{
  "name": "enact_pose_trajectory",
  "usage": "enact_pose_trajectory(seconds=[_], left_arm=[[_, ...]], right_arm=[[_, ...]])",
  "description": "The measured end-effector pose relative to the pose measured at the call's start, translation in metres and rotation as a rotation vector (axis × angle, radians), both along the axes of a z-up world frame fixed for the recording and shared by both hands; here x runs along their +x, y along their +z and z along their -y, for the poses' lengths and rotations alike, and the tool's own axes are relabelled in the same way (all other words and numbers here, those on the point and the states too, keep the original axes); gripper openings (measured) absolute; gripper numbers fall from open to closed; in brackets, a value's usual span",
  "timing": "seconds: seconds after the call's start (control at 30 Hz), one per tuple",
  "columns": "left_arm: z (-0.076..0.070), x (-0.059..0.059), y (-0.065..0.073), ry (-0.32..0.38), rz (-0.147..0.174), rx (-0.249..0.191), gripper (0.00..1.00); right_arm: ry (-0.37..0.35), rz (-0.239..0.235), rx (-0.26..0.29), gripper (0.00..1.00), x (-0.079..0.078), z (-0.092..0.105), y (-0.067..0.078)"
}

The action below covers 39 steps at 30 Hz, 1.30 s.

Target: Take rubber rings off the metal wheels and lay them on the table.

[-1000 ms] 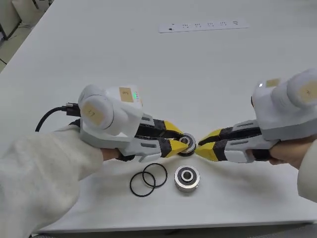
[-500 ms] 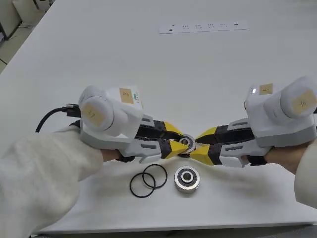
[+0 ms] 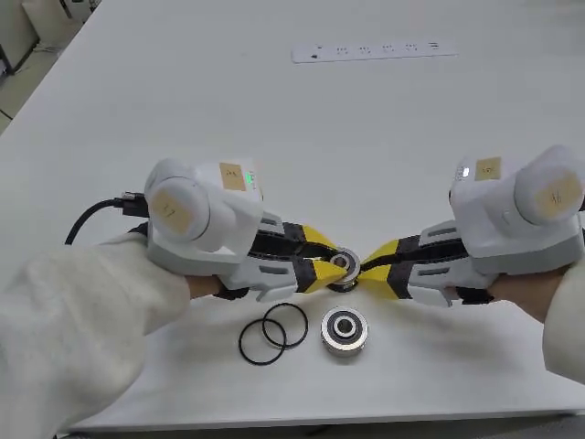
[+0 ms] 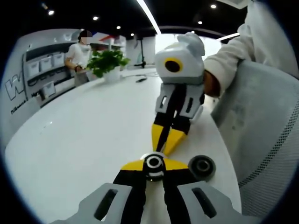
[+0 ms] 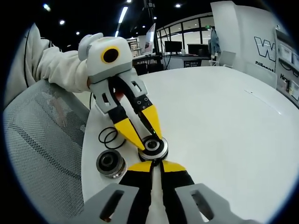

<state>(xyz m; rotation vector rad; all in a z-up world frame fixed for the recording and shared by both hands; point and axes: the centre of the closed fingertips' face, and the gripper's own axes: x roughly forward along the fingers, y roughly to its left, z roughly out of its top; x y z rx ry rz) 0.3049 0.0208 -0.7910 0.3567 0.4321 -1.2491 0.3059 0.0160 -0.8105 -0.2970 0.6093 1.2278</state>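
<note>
A metal wheel (image 3: 345,262) with a black rubber ring on its rim is held just above the white table (image 3: 274,119), and my left gripper (image 3: 338,264) is shut on it from the left. My right gripper (image 3: 367,268) meets it from the right, its yellow tips closed at the ringed rim. The right gripper view shows the wheel (image 5: 155,146) straight ahead of my own shut tips (image 5: 154,166). A second wheel (image 3: 345,329) lies flat near the front edge. Two loose black rings (image 3: 274,331) lie overlapping to its left.
A white power strip (image 3: 373,48) lies at the far side of the table. A black cable (image 3: 91,215) trails from the left gripper. In the left gripper view, a person (image 4: 79,51) stands by shelves beyond a potted plant (image 4: 108,63).
My right gripper has moved left to the held wheel and its jaws have closed at the rim. The left gripper and the things lying on the table have stayed put.
</note>
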Motion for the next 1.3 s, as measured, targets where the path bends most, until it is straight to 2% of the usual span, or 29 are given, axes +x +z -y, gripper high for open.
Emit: enact_pose_trajectory(seconds=[0.2,0.27,0.33,0.57,0.63,0.73,0.9,1.0,1.1,1.13,1.3], left_arm=[[0.001,-0.001,0.001,0.0,0.001,0.0,0.14],[0.001,-0.002,0.001,0.0,0.002,0.002,0.14],[0.002,-0.003,0.002,0.001,0.003,0.002,0.14],[0.001,0.001,0.0,0.004,0.001,0.004,0.13],[0.0,0.001,0.0,0.005,0.002,0.005,0.13],[0.0,0.002,0.0,0.007,0.002,0.005,0.13],[-0.001,0.004,-0.001,0.011,-0.001,0.004,0.13],[0.0,0.004,-0.001,0.014,-0.001,0.005,0.13],[0.0,0.003,-0.001,0.014,0.0,0.005,0.13],[0.0,0.003,-0.001,0.014,0.0,0.005,0.13],[0.0,0.004,-0.001,0.014,0.0,0.004,0.13]], right_arm=[[-0.047,-0.036,-0.005,0.0,0.002,0.001,-0.001],[-0.096,-0.096,0.022,0.0,0.002,0.002,-0.001],[-0.117,-0.117,0.035,0.0,0.004,0.004,0.0],[-0.136,-0.122,0.035,0.0,0.003,0.004,0.001],[-0.139,-0.113,0.033,0.0,0.003,0.004,0.002],[-0.125,-0.074,0.009,0.0,0.003,0.003,0.002],[-0.116,-0.045,-0.007,0.0,0.005,0.003,0.002],[-0.093,0.038,-0.041,0.0,0.01,0.006,0.005],[-0.082,0.042,-0.055,0.0,0.01,0.004,0.003],[-0.085,0.038,-0.054,0.0,0.01,0.004,0.003],[-0.189,-0.117,0.051,0.0,0.014,0.006,0.007]])
